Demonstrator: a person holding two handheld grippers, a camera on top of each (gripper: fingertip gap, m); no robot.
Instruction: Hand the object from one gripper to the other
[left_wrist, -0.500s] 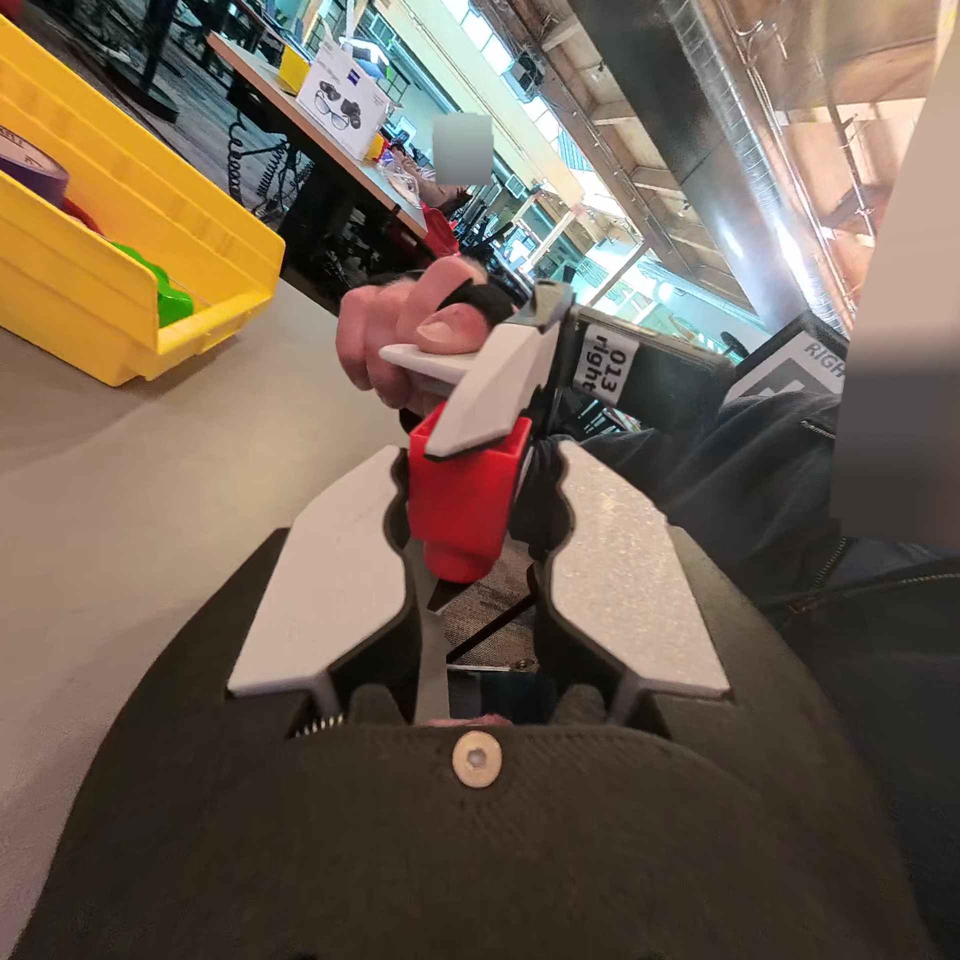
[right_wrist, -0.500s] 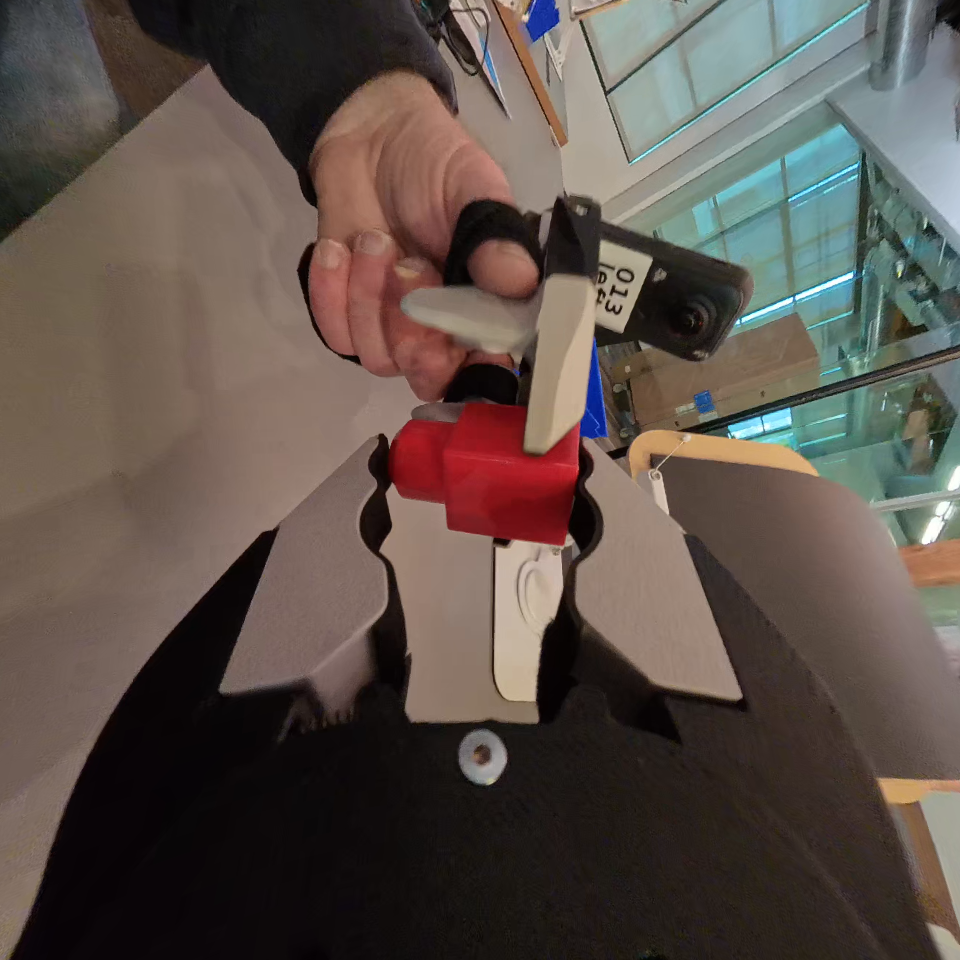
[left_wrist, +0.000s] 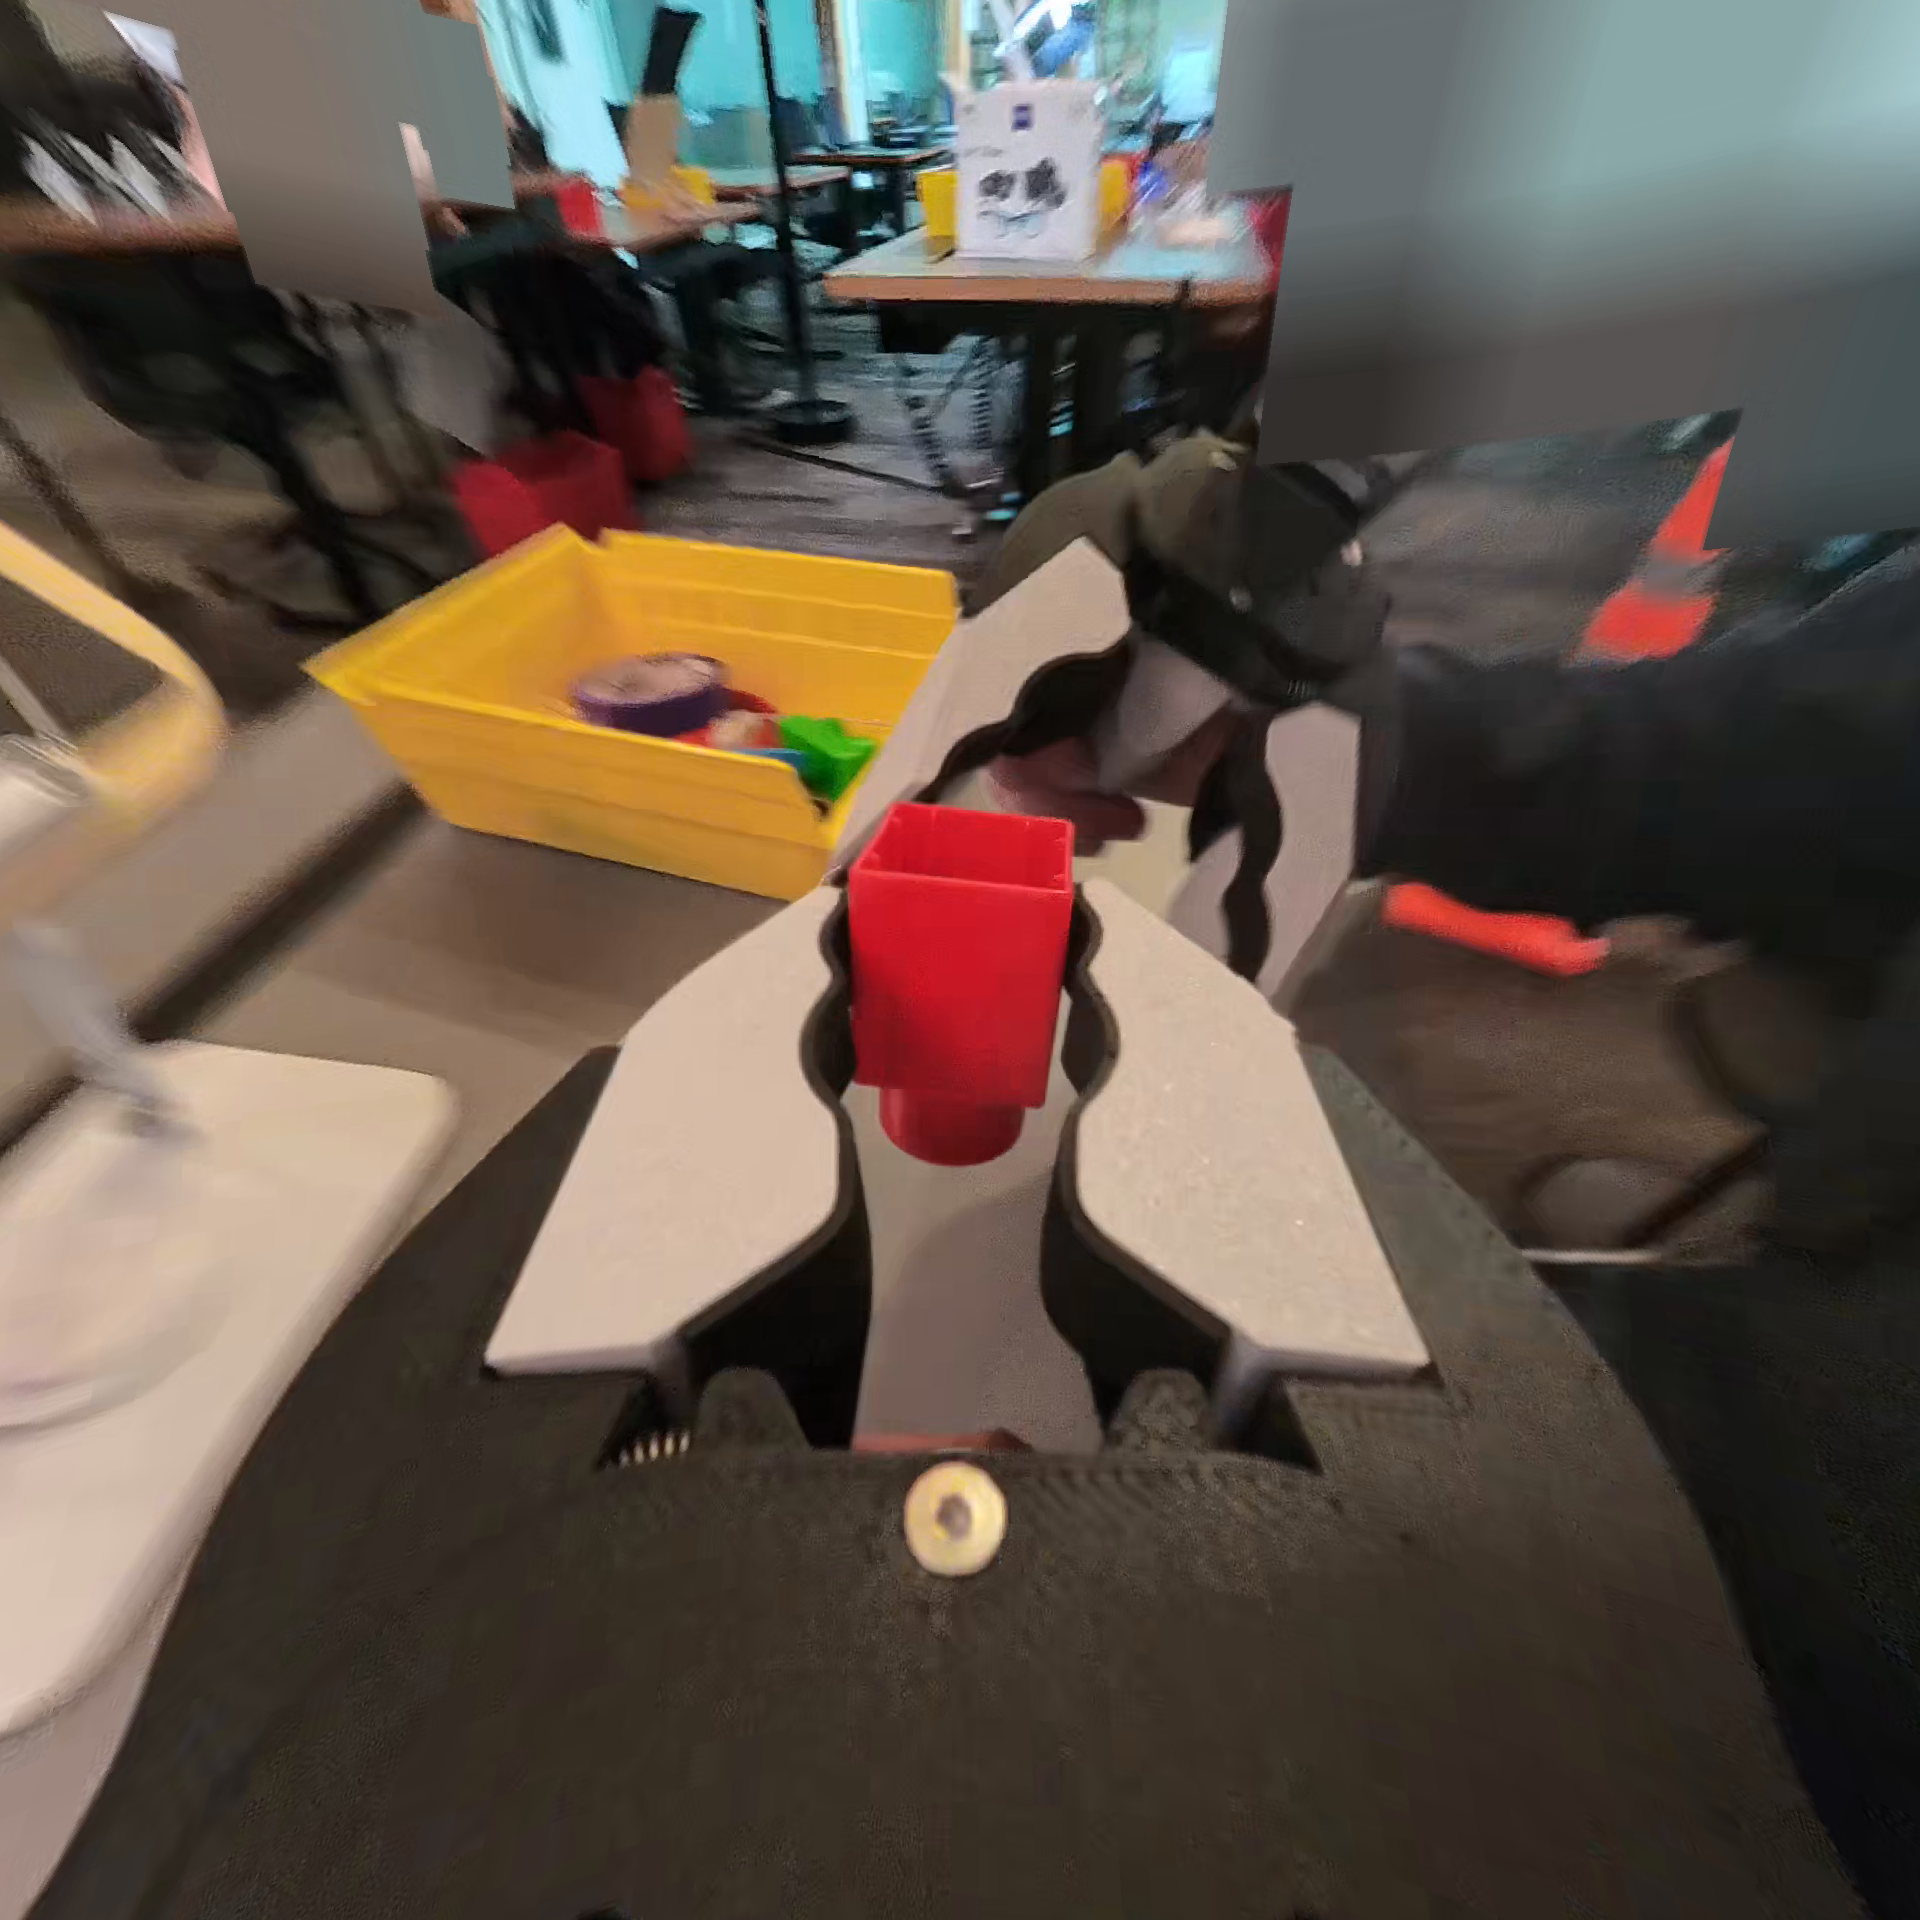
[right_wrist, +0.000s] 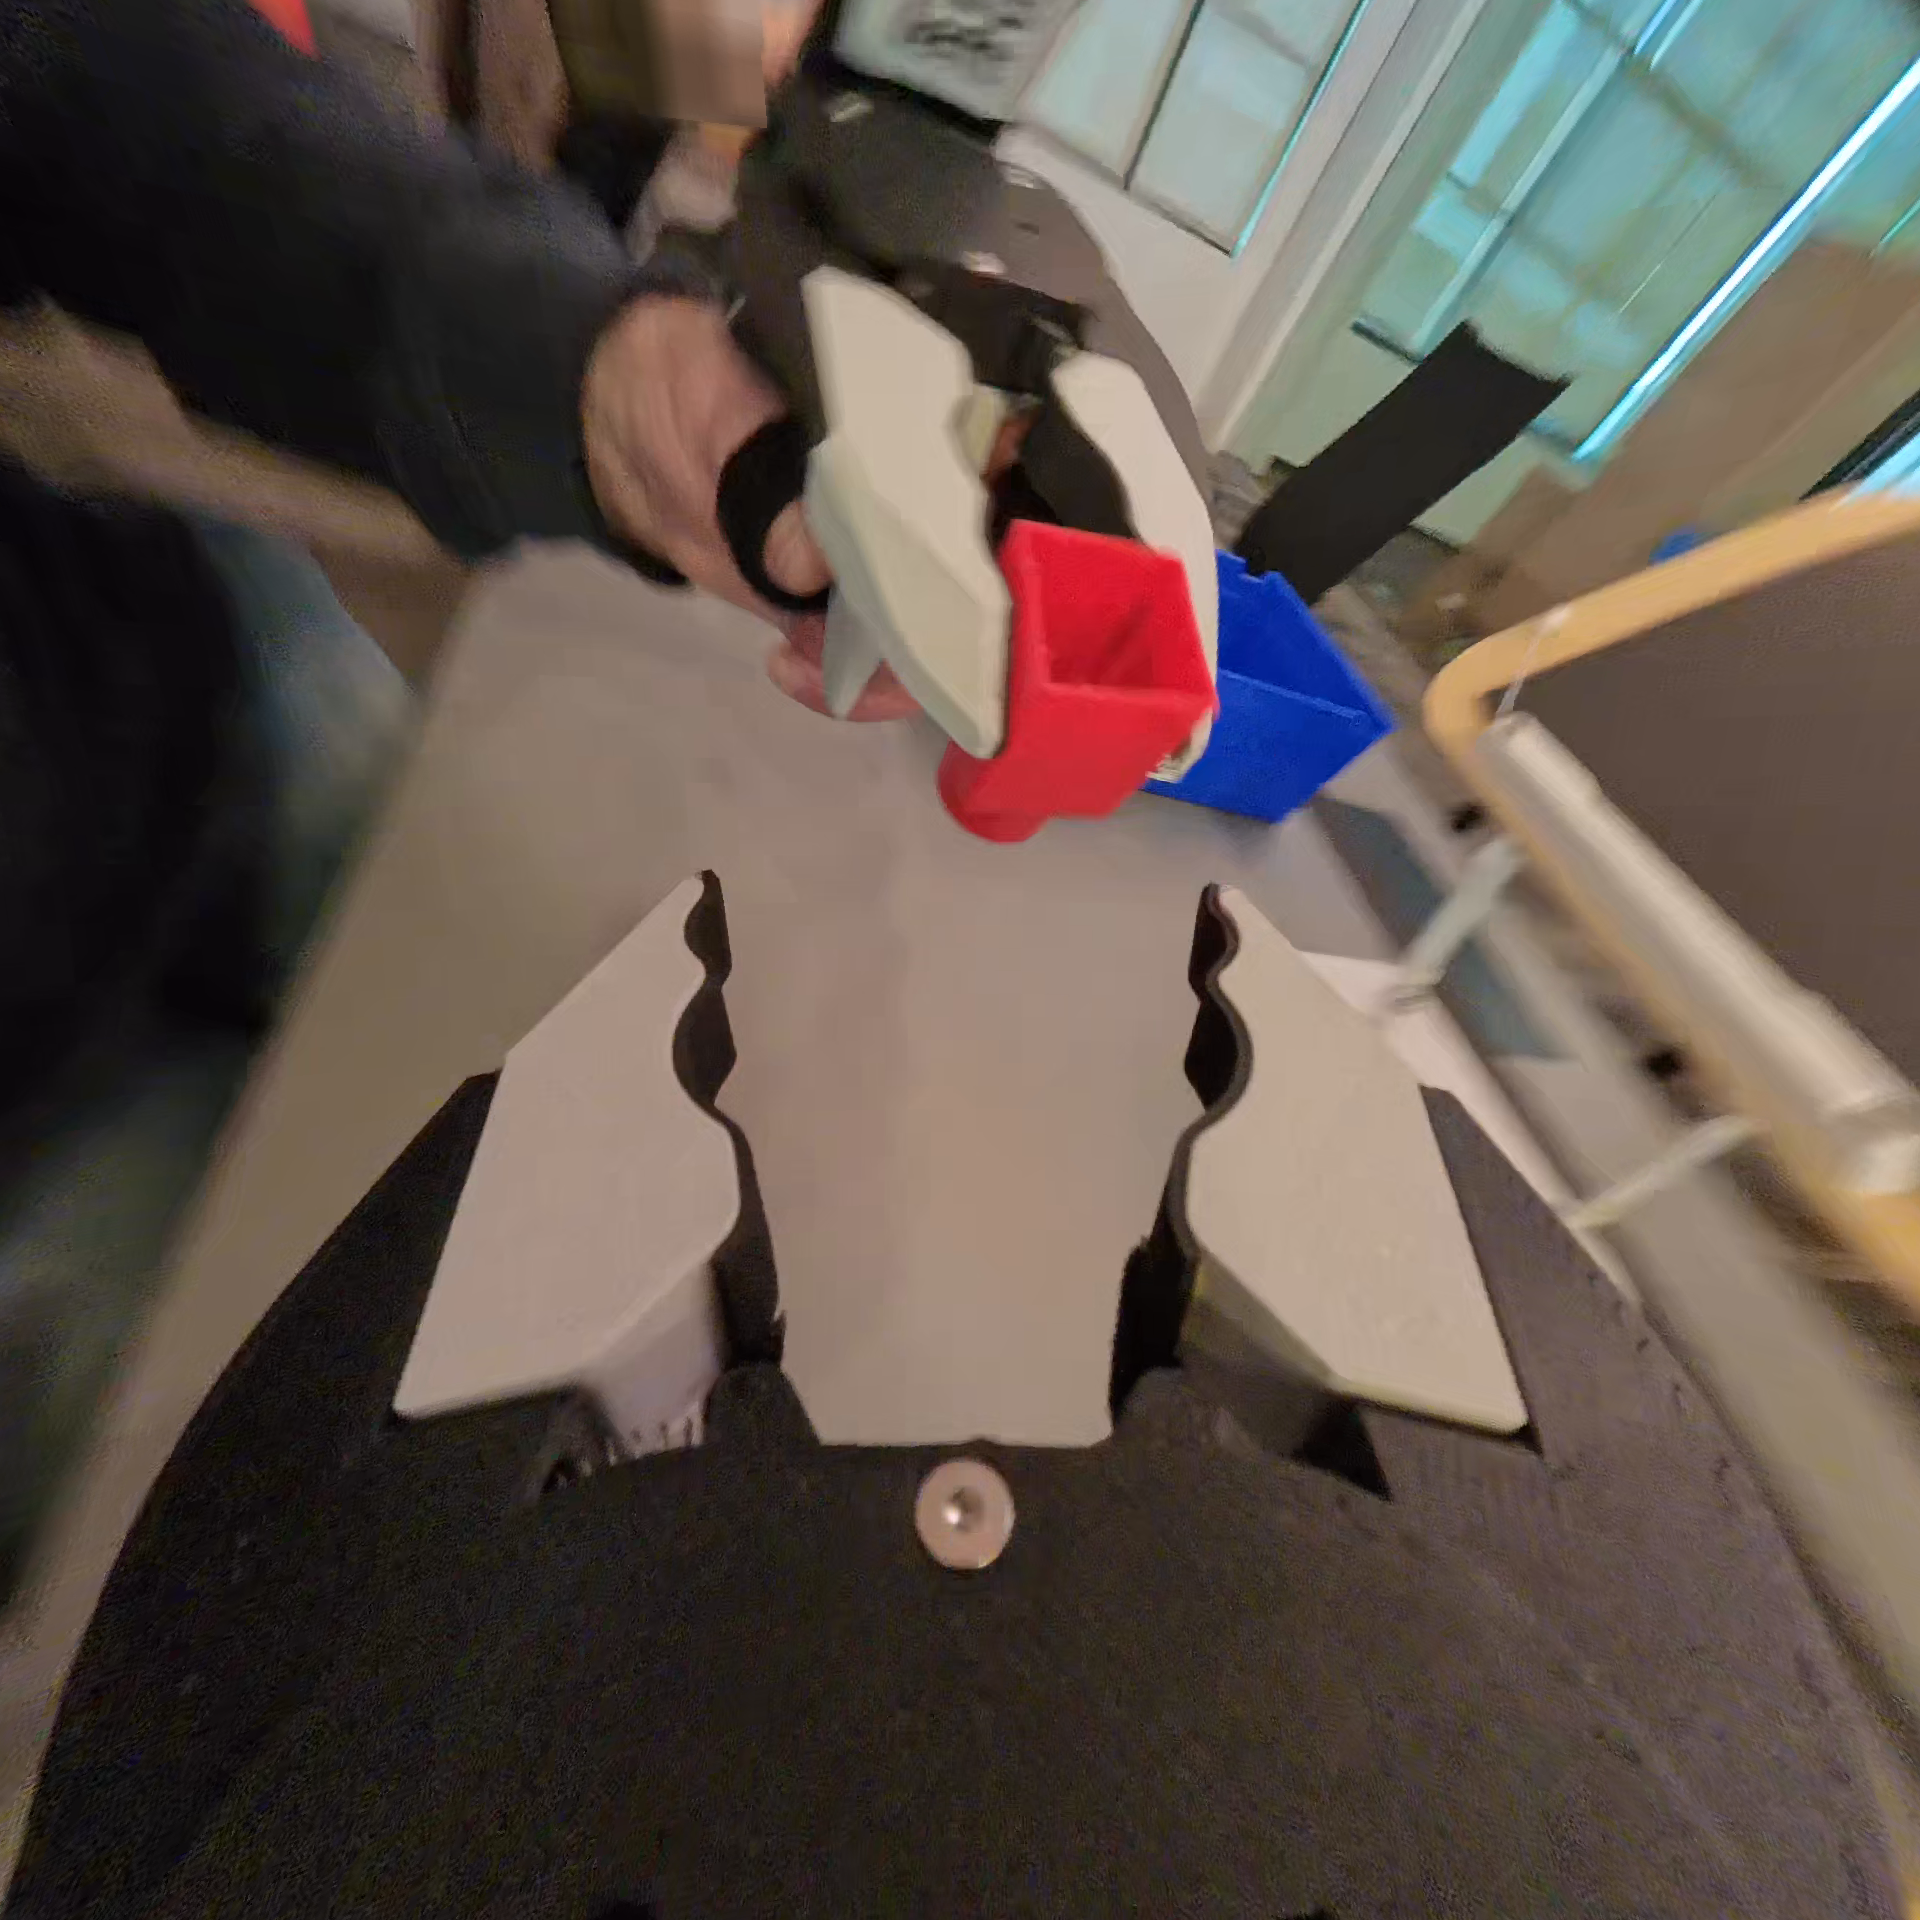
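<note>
Left claw (left_wrist: 961, 961) grips the red plastic square cup with a round stub base (left_wrist: 961, 966), held above the grey desk (left_wrist: 499, 935). Right claw (right_wrist: 961, 914) gapes wide, empty, apart from the cup. Yellow plastic bin (left_wrist: 623, 790) sits behind.

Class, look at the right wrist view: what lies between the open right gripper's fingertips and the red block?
Nothing: only bare grey tabletop shows between the right gripper and the red block, which the left gripper holds.
</note>
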